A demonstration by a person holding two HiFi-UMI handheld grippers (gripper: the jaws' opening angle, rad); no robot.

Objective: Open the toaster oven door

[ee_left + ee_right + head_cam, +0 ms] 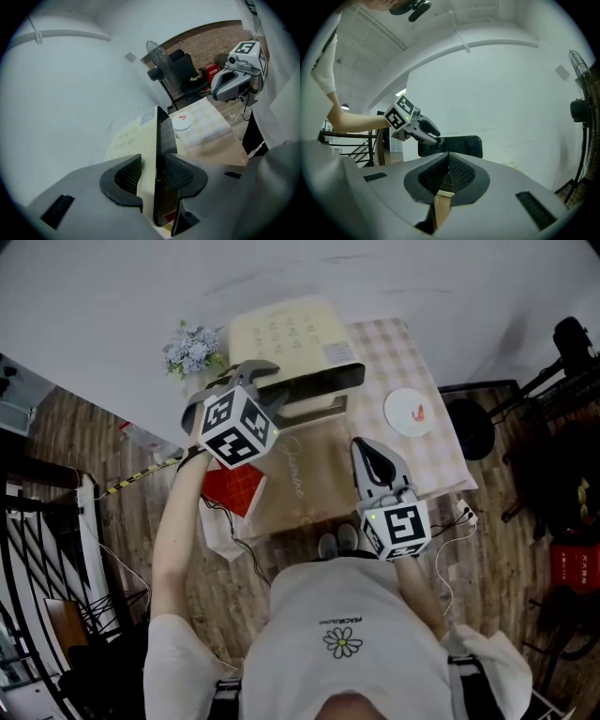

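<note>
A cream toaster oven (281, 334) stands at the back of the table, its black glass door (323, 381) swung partway out. My left gripper (265, 381) is at the door's left end. In the left gripper view the door's thin edge (161, 140) runs between the jaws of that gripper (157, 171). The right pad lies against the glass, while cream oven body (126, 140) shows in a gap beside the left pad. From the right gripper view the left gripper (433, 138) reaches onto the door (461, 146). My right gripper (370, 451) hovers over the table's front, shut and empty (449, 161).
A white plate (411, 412) with a red mark lies on the checked cloth (427, 460) to the oven's right. Pale flowers (192, 348) stand at the oven's left and a red packet (232, 491) hangs off the table's left edge. A black stool (469, 427) and standing fan (161, 61) are beyond the table's right side.
</note>
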